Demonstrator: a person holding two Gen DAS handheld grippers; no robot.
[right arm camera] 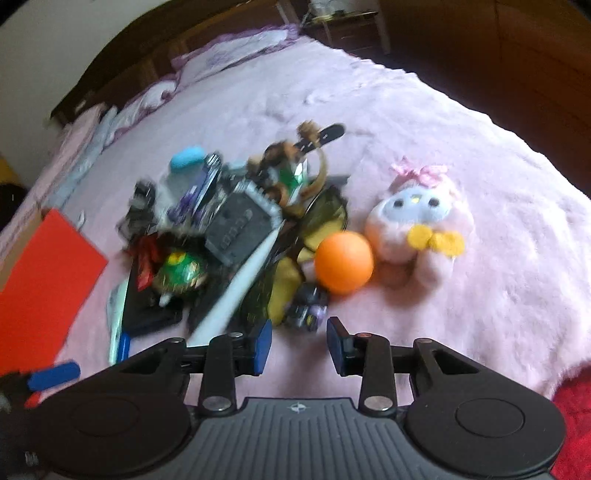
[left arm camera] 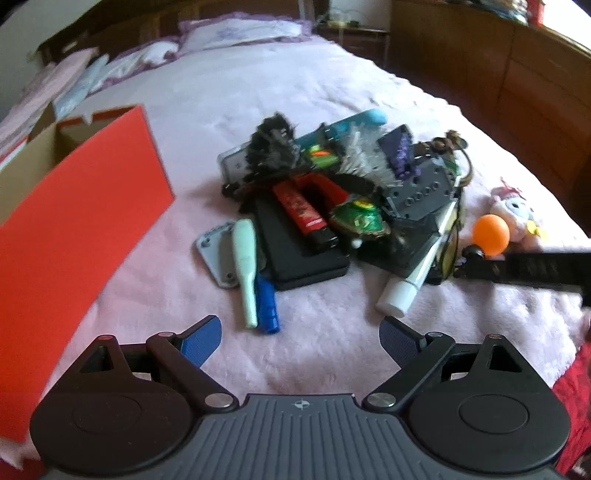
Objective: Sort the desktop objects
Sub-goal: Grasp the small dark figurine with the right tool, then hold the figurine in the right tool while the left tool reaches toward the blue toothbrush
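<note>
A pile of small objects lies on a pink blanket [left arm camera: 314, 74]. In the left wrist view it holds a pale green brush [left arm camera: 245, 258], a blue pen [left arm camera: 267, 304], a black case [left arm camera: 299, 251], a red tube [left arm camera: 301, 210], a white tube [left arm camera: 410, 284] and a grey block [left arm camera: 424, 192]. An orange ball [left arm camera: 491, 234] [right arm camera: 343, 262] and a pink plush toy [right arm camera: 421, 218] lie right of the pile. My left gripper [left arm camera: 301, 338] is open and empty, short of the pen. My right gripper [right arm camera: 299, 341] is open and empty, just short of the ball and a small dark toy [right arm camera: 308, 310].
An open cardboard box with a red flap [left arm camera: 74, 229] [right arm camera: 44, 273] stands left of the pile. Pillows [left arm camera: 236, 31] lie at the far end of the bed. Wooden furniture [left arm camera: 517, 92] runs along the right. A red cloth [right arm camera: 576, 417] sits at the near right edge.
</note>
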